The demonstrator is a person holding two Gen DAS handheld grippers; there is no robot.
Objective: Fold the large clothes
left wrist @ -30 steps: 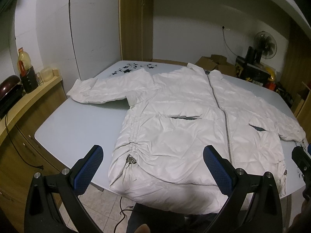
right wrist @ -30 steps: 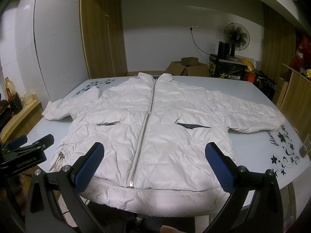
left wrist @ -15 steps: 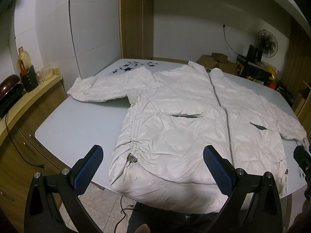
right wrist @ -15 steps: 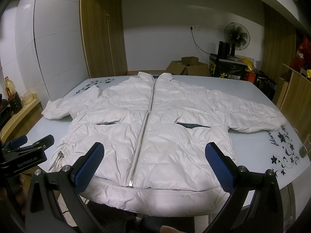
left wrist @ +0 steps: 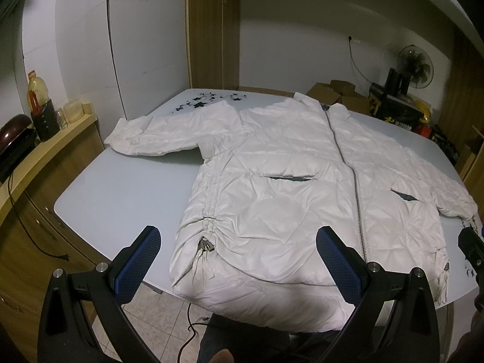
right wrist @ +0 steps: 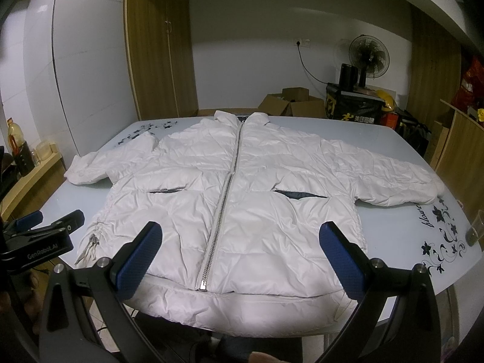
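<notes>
While white jacket (right wrist: 242, 199) lies flat on table (left wrist: 121, 187), both grippers' jaws spread wide, empty.

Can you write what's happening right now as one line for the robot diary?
stage: before first fold | white puffy zipped jacket: flat on pale glass table | left claw: open, empty | right claw: open, empty

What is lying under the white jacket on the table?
Under the white jacket only the pale table shows, with a black flower print beside the right sleeve. The jacket covers whatever lies beneath it.
</notes>
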